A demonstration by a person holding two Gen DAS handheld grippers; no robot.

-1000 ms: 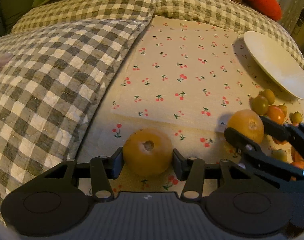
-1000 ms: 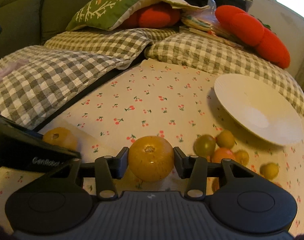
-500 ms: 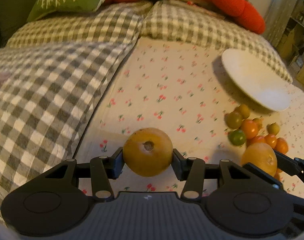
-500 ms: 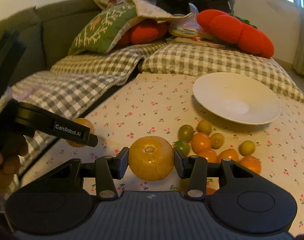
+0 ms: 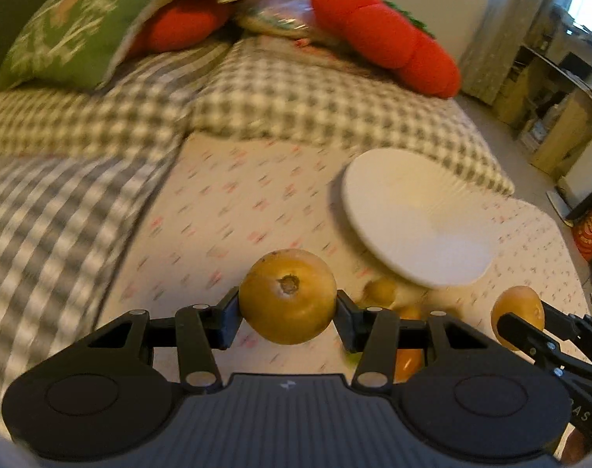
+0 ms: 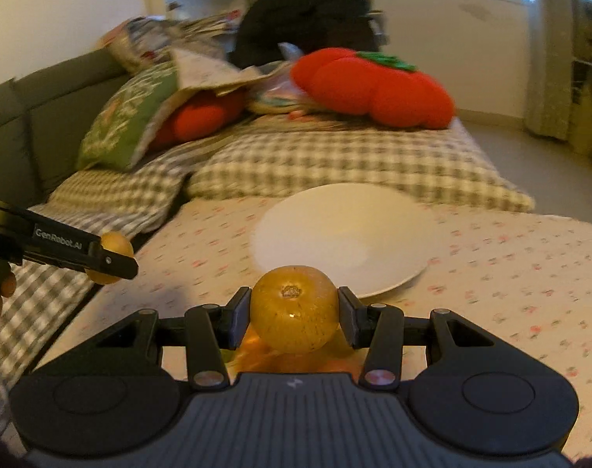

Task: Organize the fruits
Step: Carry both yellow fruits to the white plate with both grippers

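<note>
My left gripper (image 5: 288, 308) is shut on a round yellow-orange fruit (image 5: 288, 296) and holds it above the cherry-print cloth (image 5: 233, 210). My right gripper (image 6: 295, 314) is shut on a second, similar orange fruit (image 6: 295, 312), lifted just in front of the white plate (image 6: 342, 241). The plate also shows in the left wrist view (image 5: 413, 222), ahead and to the right. The right gripper with its fruit (image 5: 517, 312) appears at the right there. The left gripper's fruit (image 6: 114, 251) shows at the left of the right wrist view. Small tomatoes (image 5: 381, 290) lie partly hidden under both grippers.
Checked cushions (image 5: 315, 93) border the cloth at the back and left. Red plush pillows (image 6: 374, 85) and a green pillow (image 5: 73, 27) lie behind them. Shelves and floor (image 5: 549, 89) are to the right of the sofa.
Both grippers have risen with their fruits and moved toward the plate. The small tomatoes have slipped under the grippers and are mostly out of sight. The views are motion-blurred.
</note>
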